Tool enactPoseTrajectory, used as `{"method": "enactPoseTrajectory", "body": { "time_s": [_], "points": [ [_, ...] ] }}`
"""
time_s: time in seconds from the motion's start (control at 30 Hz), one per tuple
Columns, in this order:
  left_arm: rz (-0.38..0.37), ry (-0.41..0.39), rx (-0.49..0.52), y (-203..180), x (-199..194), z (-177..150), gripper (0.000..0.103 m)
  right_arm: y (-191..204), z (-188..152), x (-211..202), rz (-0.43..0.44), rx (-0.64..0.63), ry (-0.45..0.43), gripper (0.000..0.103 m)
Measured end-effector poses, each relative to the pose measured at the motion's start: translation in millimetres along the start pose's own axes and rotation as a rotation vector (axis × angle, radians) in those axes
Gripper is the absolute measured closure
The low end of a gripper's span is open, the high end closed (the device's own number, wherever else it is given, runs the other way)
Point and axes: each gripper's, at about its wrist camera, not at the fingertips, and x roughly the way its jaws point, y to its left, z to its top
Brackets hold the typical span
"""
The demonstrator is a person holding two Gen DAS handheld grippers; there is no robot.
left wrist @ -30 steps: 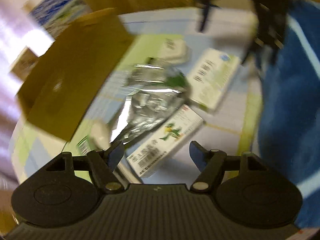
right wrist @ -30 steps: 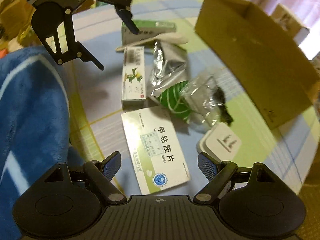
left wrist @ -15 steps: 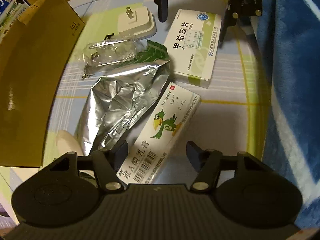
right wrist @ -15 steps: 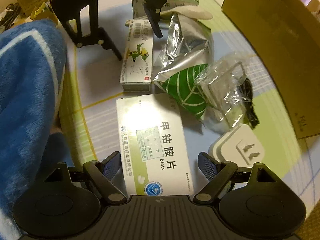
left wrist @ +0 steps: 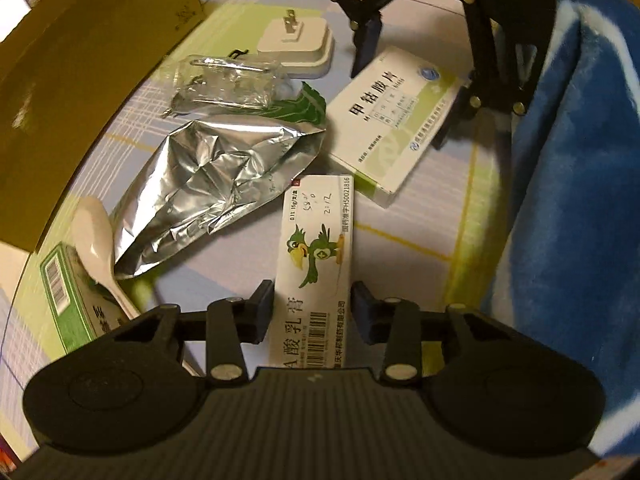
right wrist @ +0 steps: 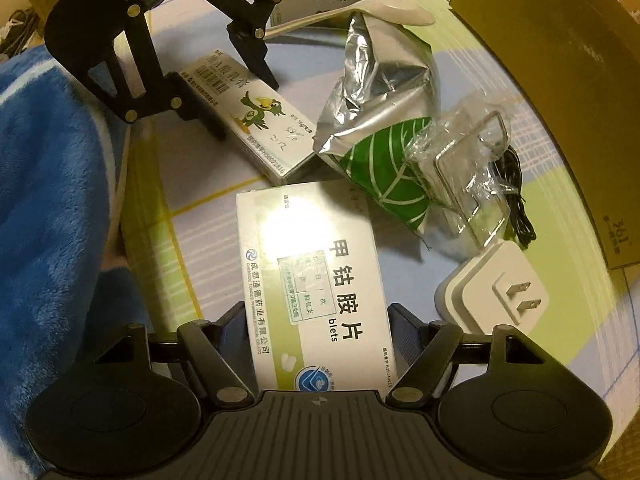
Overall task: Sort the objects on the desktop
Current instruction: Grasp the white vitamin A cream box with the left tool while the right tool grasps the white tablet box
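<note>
My left gripper [left wrist: 312, 300] has its fingers closed against both sides of the narrow white box with a green parrot [left wrist: 316, 248], which lies on the table. My right gripper [right wrist: 318, 320] straddles the wide white-and-green medicine box [right wrist: 312, 280], fingers at its sides; contact is hard to judge. The parrot box [right wrist: 256, 116] and left gripper [right wrist: 240, 68] also show in the right wrist view; the wide box [left wrist: 396, 116] and right gripper [left wrist: 404, 84] show in the left.
A silver foil pouch [left wrist: 212, 184], a clear plastic packet [left wrist: 228, 84], a white plug adapter [right wrist: 496, 292], a white spoon [left wrist: 96, 240] and a green box [left wrist: 68, 296] lie nearby. A cardboard box [right wrist: 560, 64] stands beside them. A blue blanket [left wrist: 572, 184] borders the table.
Both grippers came down and forward. The left fingers closed in on the parrot box, which turned lengthwise between them. The right fingers moved around the wide box.
</note>
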Motion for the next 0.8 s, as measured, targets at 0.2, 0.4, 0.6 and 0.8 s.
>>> {"method": "enactPoseTrajectory", "body": {
  "time_s": [0.2,0.4,0.6,0.8],
  "points": [
    [0.033,-0.05,-0.102,3,2,-4,0.065,9,7,8,-0.008,-0.034,0.012,0.031],
    [0.039,-0.053,-0.126,5,9,2,0.065,6,11,13,0.023,0.007,0.015,0.034],
    [0.029,-0.046,-0.119,6,8,4,0.069,4,2,-9,0.033,0.052,-0.056,0.035],
    [0.065,-0.05,-0.126,5,-8,-1,0.07,6,-8,-32,-0.019,0.153,-0.151,0.035]
  ]
}}
